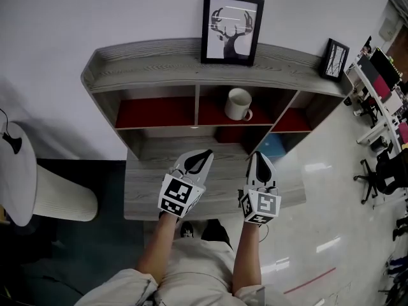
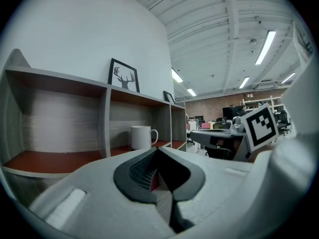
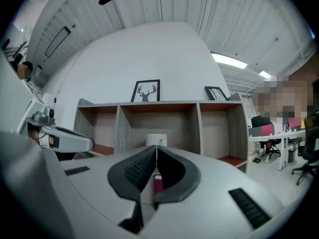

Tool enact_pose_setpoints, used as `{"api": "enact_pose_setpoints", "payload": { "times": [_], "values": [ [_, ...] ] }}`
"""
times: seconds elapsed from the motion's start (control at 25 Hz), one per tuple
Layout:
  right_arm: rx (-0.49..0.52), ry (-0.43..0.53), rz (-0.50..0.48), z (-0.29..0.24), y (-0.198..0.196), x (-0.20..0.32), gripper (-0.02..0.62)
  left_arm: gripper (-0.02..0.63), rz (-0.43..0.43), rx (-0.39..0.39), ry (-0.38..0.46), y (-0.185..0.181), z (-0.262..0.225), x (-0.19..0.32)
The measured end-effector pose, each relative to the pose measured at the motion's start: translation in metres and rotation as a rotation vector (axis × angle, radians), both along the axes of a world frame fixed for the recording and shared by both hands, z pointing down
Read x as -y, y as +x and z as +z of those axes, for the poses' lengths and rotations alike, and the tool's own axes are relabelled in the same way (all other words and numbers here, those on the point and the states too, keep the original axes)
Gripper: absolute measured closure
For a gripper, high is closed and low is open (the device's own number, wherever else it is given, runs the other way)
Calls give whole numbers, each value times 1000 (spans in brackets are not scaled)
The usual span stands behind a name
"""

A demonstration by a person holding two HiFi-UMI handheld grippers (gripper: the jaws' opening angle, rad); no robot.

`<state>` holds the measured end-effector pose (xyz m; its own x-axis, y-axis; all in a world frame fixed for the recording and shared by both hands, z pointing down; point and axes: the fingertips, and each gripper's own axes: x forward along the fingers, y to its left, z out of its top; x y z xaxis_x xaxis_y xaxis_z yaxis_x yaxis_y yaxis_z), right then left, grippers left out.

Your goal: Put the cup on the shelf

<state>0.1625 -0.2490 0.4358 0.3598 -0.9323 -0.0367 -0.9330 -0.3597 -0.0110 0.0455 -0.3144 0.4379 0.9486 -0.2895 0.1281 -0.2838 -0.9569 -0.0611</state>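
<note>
Left gripper (image 1: 199, 160) and right gripper (image 1: 260, 165) are closed, empty. The cup (image 1: 238, 104) stands ahead on the shelf (image 1: 146, 59); pushing forward may topple it.

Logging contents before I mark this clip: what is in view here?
cup: one, white, upright in the middle compartment of the shelf
shelf: one, grey wood with red compartment floors, against the white wall
deer picture: one, black frame, on top of the shelf, centre
small frame: one, black, on top of the shelf, right end
ledge: one, grey wood, below the compartments
office chair: one, black, on the floor at far right
left gripper: one, white with black fingers, over the ledge, fingers together, nothing held
right gripper: one, same colours, beside the left one, fingers together, nothing held
</note>
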Motion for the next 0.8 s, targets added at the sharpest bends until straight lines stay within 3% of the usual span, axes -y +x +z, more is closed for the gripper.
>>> {"api": "enact_pose_setpoints", "payload": {
  "times": [0.8],
  "values": [
    [28, -3, 28, -1, -27, -22, 580, 597, 66, -51, -13, -21, -10, -15]
  ]
}}
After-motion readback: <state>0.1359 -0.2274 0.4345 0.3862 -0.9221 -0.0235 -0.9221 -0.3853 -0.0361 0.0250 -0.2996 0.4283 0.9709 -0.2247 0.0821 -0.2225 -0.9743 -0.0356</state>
